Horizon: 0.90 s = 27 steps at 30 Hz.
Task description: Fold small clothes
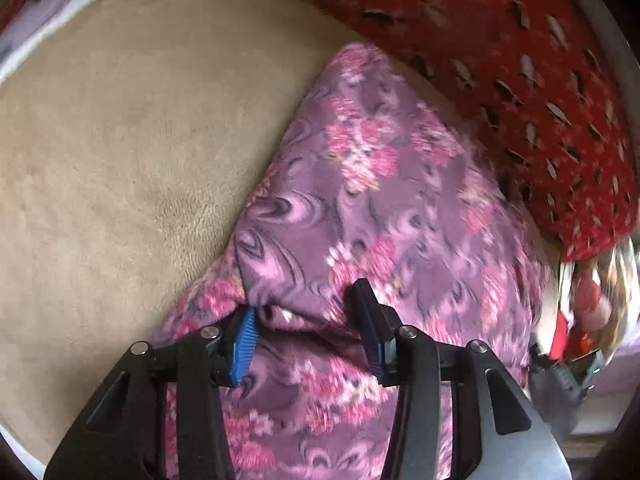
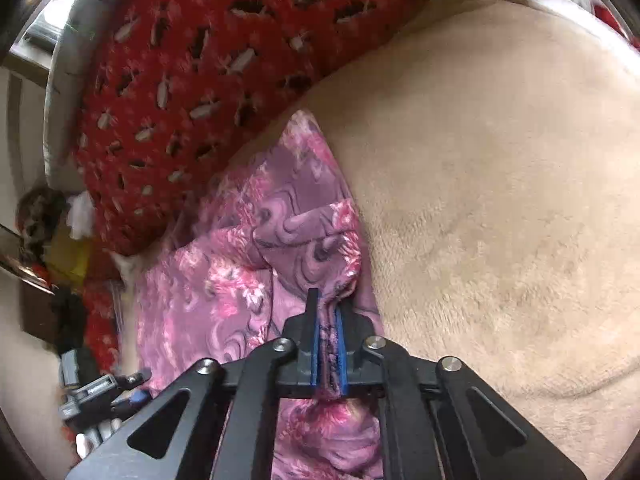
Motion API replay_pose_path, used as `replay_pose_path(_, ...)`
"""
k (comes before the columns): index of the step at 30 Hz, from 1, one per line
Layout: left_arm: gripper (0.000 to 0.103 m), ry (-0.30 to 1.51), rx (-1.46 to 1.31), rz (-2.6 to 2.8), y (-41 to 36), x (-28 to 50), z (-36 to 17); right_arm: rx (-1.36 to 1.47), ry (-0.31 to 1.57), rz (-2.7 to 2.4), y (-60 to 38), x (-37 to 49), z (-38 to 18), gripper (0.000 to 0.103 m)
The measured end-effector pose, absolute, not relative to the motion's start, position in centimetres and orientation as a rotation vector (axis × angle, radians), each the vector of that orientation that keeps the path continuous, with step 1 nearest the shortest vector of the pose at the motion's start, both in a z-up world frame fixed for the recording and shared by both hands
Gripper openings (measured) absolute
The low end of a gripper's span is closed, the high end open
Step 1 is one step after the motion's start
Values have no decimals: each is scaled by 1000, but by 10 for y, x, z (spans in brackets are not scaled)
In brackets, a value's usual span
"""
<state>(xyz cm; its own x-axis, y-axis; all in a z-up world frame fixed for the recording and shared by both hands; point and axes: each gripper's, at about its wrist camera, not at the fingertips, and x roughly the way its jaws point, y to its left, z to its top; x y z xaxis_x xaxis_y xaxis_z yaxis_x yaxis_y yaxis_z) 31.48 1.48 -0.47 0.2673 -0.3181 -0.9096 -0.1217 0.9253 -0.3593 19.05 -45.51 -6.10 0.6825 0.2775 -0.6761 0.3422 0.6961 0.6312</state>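
right tongs (image 2: 329, 340) pinch a gathered edge of the thin purple and pink floral garment (image 2: 240, 280). left tongs (image 1: 308, 336) stand apart over a raised fold, seemingly not yet gripping. the cloth runs lengthwise away from both, on plush beige fleece (image 1: 120, 160), beside a red patterned knit blanket (image 1: 520, 80).

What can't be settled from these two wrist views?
- Left gripper: whether its pads press the purple cloth bunched between them; blurred.
- Cloth's type and full outline: cut off at both views' bottom edges, partly under the red blanket.
- Clutter at the left edge, right view: too small.
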Motion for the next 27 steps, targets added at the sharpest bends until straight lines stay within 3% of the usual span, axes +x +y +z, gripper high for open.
replay_pose_path(1,44,1296,-378,-160,13,309,2,818,830,-56,-455,185,-53,14)
replay_pose_path(3,44,1272,-328,-205,6,292,14,757,764,-60,-450,166,-30,14)
replay_pose_path(5,51,1262,-246,-219,-4,272,15,695,704,9,-437,147,-16,15)
replay_pose_path(7,51,1317,-182,-217,-14,260,-2,640,766,34,-424,139,-25,27)
replay_pose_path(9,51,1325,-103,-197,-21,247,-12,569,987,16,-406,143,-62,18)
replay_pose_path(10,51,1292,-61,-191,-24,237,-6,566,1011,23,-402,139,-68,19)
replay_pose_path(27,51,1302,95,-161,-17,130,-7,382,1139,29,-347,-11,-55,29)
